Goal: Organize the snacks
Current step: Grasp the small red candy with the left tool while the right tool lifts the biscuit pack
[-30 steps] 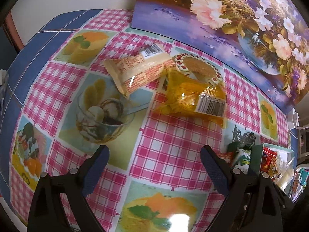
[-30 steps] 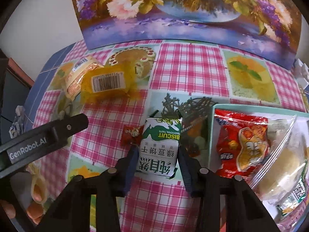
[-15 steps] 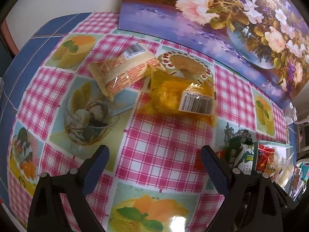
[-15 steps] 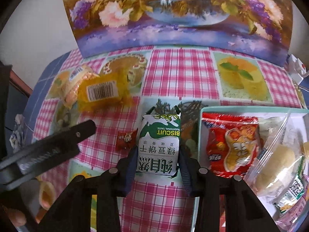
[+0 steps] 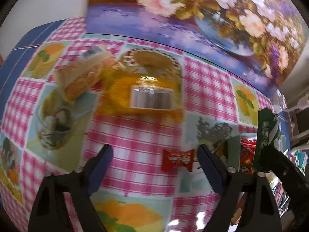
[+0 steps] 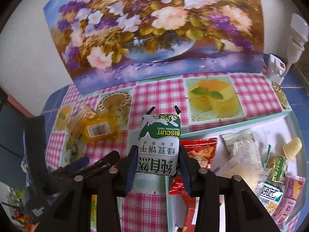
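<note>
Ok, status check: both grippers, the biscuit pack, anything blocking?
Right gripper shut on green biscuit pack, lifted beside tray. Left gripper open, empty, over red candy. Path looks clear.

A glossy pink-and-white checked tablecloth (image 5: 135, 141) with printed dessert pictures covers the table, its edge blue at nine o'clock. At twelve o'clock a large flower painting in purple and peach (image 6: 154, 29) leans on the plain white wall (image 6: 29, 38). White plug adapter (image 6: 277, 67) at two o'clock.
</note>
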`<state>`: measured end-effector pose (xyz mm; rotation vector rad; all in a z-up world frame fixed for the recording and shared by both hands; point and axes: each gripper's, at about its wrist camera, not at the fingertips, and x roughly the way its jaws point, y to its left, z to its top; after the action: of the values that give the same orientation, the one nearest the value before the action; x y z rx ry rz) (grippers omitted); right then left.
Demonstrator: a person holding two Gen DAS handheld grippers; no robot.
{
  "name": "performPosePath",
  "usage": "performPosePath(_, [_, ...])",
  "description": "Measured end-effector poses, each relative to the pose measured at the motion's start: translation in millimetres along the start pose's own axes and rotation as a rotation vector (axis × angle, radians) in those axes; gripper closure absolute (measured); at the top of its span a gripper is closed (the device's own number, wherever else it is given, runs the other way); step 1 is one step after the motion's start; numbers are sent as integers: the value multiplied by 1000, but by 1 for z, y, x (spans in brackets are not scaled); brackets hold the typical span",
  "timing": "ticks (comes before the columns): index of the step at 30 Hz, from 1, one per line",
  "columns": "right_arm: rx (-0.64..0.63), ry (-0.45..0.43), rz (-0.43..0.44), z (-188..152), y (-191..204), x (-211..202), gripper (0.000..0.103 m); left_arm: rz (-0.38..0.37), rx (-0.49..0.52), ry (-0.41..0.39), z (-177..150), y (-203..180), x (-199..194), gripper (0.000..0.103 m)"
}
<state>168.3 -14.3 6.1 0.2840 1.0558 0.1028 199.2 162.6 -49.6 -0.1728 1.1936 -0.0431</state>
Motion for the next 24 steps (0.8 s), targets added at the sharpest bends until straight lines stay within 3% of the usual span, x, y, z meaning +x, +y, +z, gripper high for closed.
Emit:
performPosePath(4, [27, -1, 7, 1, -9, -3, 60, -3, 46, 22, -3, -16, 10, 33])
performPosePath(6, [33, -3, 10, 1, -11, -4, 60, -4, 59, 31, -3, -21, 12, 45])
performPosePath(10, [45, -5, 17, 1, -14, -5, 60, 14, 95, 40, -6, -30, 17, 59])
performPosePath(11, [50, -5, 19, 1, -15, -6, 60, 16, 101, 39, -6, -31, 16, 71])
performPosePath(17, [78, -9, 31, 3, -23, -9, 60, 12, 105, 35, -6, -31, 13, 78])
performPosePath(24, [120, -38, 23, 7, -37, -25, 60, 2, 114, -38, -2, -39, -23, 78])
